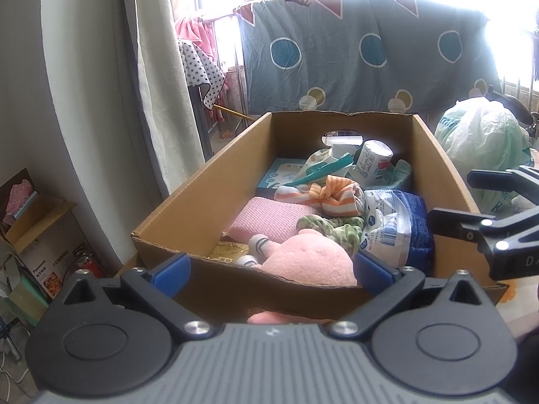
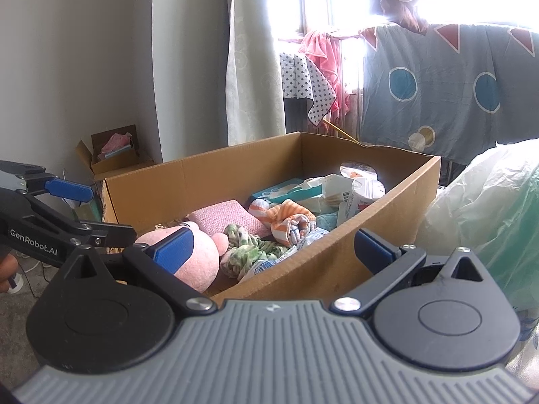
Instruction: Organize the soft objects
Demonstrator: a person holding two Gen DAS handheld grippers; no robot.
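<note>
An open cardboard box (image 1: 202, 185) (image 2: 337, 256) holds a pink plush toy (image 1: 310, 259) (image 2: 198, 252), a pink knitted cloth (image 1: 269, 215) (image 2: 229, 215), an orange-striped cloth (image 1: 337, 198) (image 2: 289, 219) and a green patterned fabric (image 1: 337, 229) (image 2: 249, 249). My left gripper (image 1: 273, 269) (image 2: 111, 213) stands open at the box's near wall, just in front of the plush, with nothing between its fingers. Open too, my right gripper (image 2: 274, 247) (image 1: 451, 198) hovers at the box's right side wall and holds nothing.
Also in the box are a blue-white plastic packet (image 1: 394, 225), a white bottle (image 1: 372, 161) (image 2: 365, 192) and a tissue pack (image 1: 279, 175). A bulging plastic bag (image 1: 481, 141) (image 2: 488, 208) sits right of the box. A patterned sheet (image 1: 353, 50) hangs behind. A smaller carton (image 1: 37, 222) stands by the wall.
</note>
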